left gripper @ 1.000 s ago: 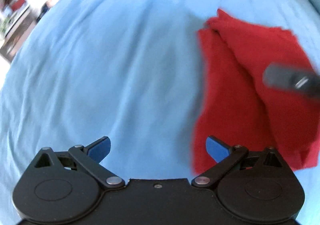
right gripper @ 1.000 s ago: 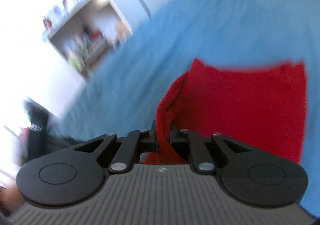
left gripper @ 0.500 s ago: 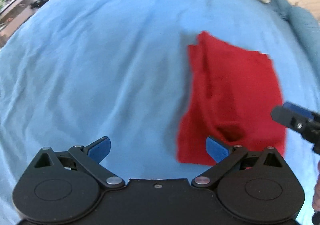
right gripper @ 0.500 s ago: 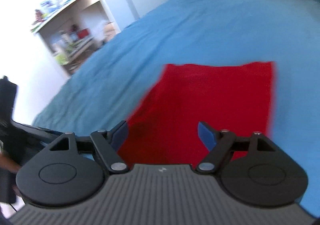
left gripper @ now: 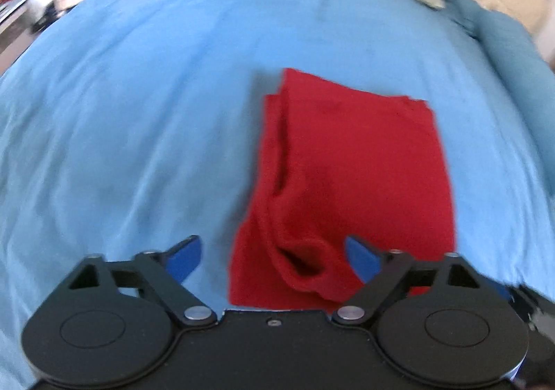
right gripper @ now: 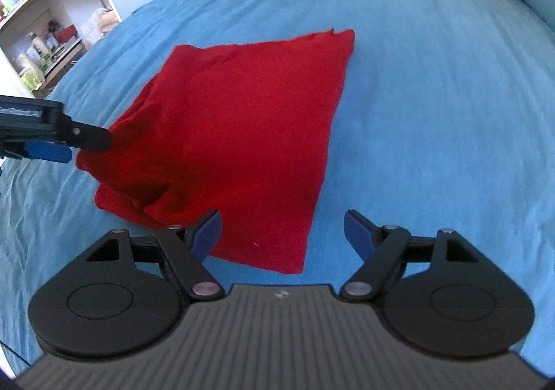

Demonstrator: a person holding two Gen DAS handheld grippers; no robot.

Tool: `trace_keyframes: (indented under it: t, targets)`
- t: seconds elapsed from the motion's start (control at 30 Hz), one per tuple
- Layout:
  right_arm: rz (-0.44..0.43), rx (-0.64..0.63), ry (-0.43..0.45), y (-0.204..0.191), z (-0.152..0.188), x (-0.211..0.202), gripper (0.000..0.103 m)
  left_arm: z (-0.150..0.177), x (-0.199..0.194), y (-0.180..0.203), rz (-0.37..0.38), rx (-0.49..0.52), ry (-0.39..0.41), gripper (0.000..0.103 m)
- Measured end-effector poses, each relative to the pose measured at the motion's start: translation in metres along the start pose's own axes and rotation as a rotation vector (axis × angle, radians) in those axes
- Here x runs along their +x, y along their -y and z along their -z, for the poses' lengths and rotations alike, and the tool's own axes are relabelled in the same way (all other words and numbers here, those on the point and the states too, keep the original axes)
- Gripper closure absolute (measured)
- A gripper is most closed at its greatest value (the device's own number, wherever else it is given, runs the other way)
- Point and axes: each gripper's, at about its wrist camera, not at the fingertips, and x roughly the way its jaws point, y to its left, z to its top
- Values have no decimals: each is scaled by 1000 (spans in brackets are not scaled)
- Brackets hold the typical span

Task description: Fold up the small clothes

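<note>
Red knit garment, folded into a rectangle (right gripper: 236, 133), lies mid-bed on the blue sheet (right gripper: 433, 95). 2 grippers, left gripper (left gripper: 270, 256) narrowing, right gripper (right gripper: 282, 232) just spread, both empty, prob. lining up next fold.

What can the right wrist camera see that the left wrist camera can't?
Only the right wrist view shows the white shelf full of small things, and the left tool from the side, reaching the red cloth's edge; its jaws have just been closing a little. Only the left wrist view shows the left tool from behind, open over a bunched-up fold. Both show the folded red cloth on the blue bed cover, with the pillows beyond.
</note>
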Motion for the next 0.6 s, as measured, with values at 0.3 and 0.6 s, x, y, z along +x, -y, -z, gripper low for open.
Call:
trace_keyframes:
  t: [0.3,0.6]
  targets:
    - [32,35,-21,17,19,25,10,22,31,-22,-133,86,-36,21]
    - [36,-29,-32,22,10,14,8,23,16,-10,-163,203,33,18]
